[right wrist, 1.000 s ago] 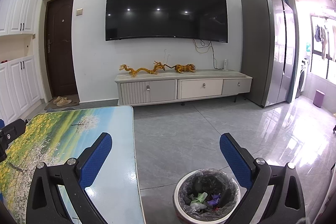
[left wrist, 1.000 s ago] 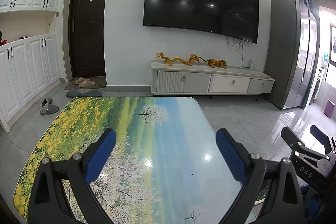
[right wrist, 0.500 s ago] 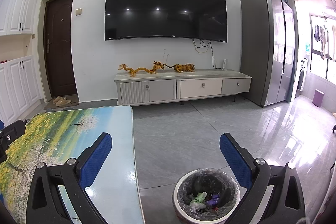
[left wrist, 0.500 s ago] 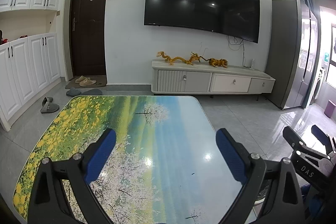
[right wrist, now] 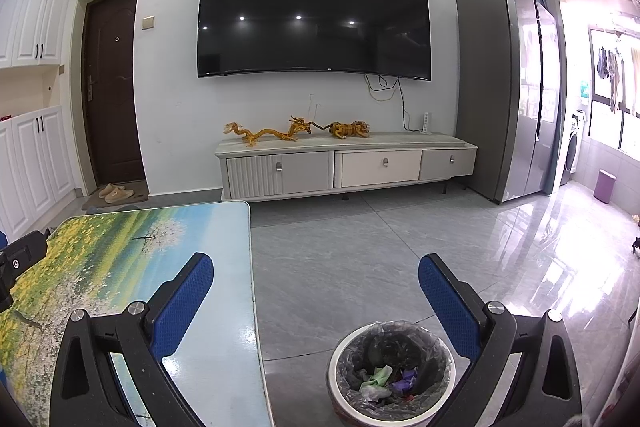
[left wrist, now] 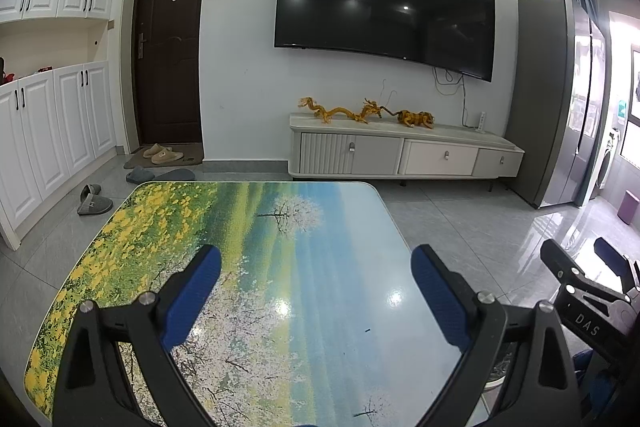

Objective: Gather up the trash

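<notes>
We hold the left gripper [left wrist: 316, 267] over the glossy table printed with a landscape of yellow flowers and white blossom trees [left wrist: 248, 227], its blue-padded jaws spread wide with nothing between them. Our right gripper [right wrist: 316, 277] hangs past the table's right edge, above the grey tiled floor [right wrist: 340, 247], jaws equally wide and empty. Below it, just beside the table, stands the round white bin lined with a clear plastic bag [right wrist: 338, 359], holding crumpled green, purple and white trash [right wrist: 388, 381].
</notes>
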Demonstrator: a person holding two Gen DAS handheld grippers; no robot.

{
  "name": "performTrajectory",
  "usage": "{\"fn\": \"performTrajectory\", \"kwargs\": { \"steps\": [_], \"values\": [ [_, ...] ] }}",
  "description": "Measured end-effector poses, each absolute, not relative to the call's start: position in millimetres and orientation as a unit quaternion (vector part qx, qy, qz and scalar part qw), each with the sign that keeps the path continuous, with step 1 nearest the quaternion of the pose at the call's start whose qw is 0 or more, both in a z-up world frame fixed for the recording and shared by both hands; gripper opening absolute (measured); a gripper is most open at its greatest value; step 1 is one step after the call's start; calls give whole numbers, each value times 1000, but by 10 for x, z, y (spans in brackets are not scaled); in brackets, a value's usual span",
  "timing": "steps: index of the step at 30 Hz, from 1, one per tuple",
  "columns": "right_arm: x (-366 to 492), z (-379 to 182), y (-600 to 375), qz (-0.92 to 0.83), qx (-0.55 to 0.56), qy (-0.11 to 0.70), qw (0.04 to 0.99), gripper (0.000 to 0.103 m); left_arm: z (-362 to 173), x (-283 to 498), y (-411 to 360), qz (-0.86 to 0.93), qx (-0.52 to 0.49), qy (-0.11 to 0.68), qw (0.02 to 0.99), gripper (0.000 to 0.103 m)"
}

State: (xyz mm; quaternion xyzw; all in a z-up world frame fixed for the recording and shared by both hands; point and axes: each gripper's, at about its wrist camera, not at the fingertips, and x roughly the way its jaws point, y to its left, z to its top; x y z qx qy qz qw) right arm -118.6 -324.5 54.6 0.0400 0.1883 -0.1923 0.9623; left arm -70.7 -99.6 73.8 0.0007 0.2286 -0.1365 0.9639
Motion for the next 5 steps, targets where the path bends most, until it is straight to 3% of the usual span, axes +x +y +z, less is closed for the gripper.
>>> {"fn": "performTrajectory", "kwargs": {
  "steps": [5],
  "values": [
    [-1188, 538, -3239, -193, 41, 189, 962, 103, 713, -697, -980, -138, 0, 232, 963, 96]
  ]
}}
